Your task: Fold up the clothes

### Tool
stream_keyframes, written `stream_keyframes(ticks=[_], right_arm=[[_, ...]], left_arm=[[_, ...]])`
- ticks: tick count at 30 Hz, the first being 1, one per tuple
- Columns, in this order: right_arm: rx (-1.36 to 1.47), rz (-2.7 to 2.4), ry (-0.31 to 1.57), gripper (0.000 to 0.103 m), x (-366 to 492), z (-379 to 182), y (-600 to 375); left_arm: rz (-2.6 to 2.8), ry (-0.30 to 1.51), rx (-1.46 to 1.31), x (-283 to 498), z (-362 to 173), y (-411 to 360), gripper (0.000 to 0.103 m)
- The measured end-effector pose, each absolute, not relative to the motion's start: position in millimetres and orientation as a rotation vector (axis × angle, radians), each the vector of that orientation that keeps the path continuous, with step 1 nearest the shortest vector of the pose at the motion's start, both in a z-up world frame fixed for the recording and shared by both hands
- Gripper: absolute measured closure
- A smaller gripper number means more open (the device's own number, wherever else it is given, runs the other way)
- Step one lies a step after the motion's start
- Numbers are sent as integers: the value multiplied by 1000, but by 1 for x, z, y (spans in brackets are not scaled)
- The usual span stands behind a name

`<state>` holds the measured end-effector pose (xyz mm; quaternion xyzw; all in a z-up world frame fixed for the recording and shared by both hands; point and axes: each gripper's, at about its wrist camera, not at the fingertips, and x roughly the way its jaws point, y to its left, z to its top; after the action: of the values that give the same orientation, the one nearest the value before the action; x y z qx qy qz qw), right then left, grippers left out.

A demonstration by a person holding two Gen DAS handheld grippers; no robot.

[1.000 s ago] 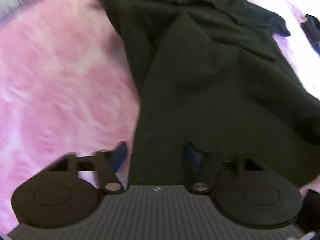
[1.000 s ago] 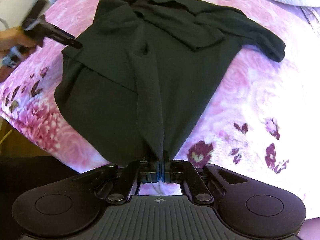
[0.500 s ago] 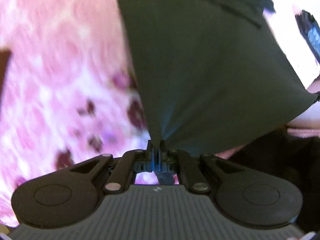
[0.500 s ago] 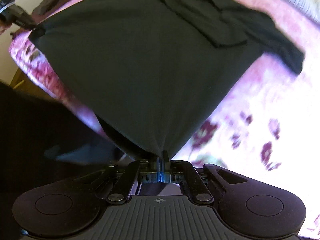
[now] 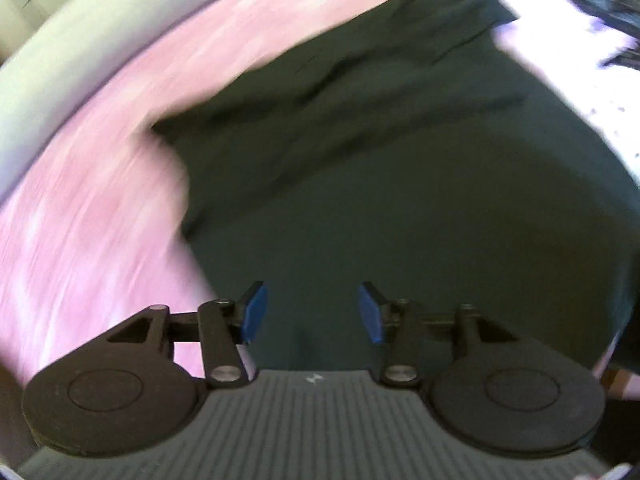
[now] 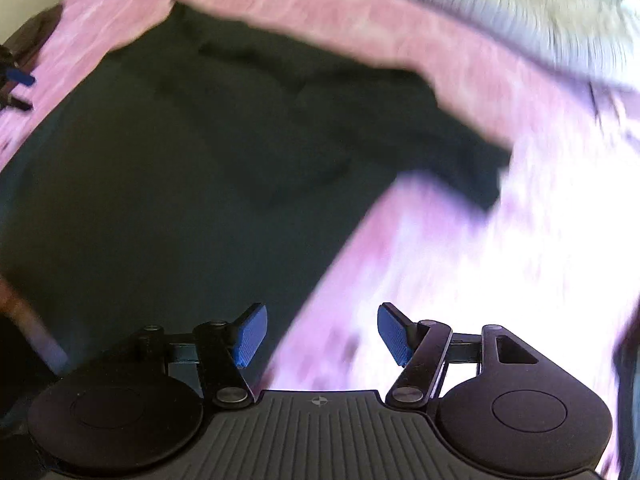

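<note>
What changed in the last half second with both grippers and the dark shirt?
Both let go. The left gripper and right gripper, shut on the dark shirt's lower edge half a second ago, now have open jaws. The shirt has dropped from being held taut to lying on the pink bedspread. It remains unfolded.

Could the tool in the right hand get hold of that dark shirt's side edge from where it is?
Probably yes. The right tool is open, and the shirt's edge lies flat on the pink bedspread just ahead, nothing between them.

Your bed carries a pink floral bedspread (image 6: 460,240). A dark shirt (image 6: 180,168) lies spread flat on it; a pale striped pillow (image 6: 500,20) sits at the head.
</note>
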<state>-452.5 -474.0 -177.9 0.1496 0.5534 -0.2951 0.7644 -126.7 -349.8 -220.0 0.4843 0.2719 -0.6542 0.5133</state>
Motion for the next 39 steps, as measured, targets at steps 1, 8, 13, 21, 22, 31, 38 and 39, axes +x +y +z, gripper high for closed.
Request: stream_keyframes(ticks=[1, 8, 13, 21, 22, 31, 38, 39], right_arm=[[284, -621, 1181, 38, -439, -186, -491], [90, -315, 1167, 38, -355, -255, -574], [110, -216, 1142, 87, -350, -279, -594], [226, -776, 796, 101, -524, -140, -622], [256, -903, 755, 101, -560, -125, -628], [677, -1698, 716, 66, -802, -152, -633], [789, -1453, 682, 48, -726, -187, -605], [793, -1412, 682, 47, -712, -189, -603]], left_arm=[[-1635, 606, 1170, -148, -226, -367, 51], [-1891, 453, 1224, -252, -261, -435, 49], [-1886, 439, 1232, -274, -272, -448, 46], [-1859, 281, 1334, -318, -291, -492, 46], [-1853, 266, 1349, -320, -293, -498, 46], [-1870, 124, 1471, -329, -303, -504, 97], [-1567, 378, 1068, -227, -204, -495, 99], [-1498, 402, 997, -198, -186, -489, 99]])
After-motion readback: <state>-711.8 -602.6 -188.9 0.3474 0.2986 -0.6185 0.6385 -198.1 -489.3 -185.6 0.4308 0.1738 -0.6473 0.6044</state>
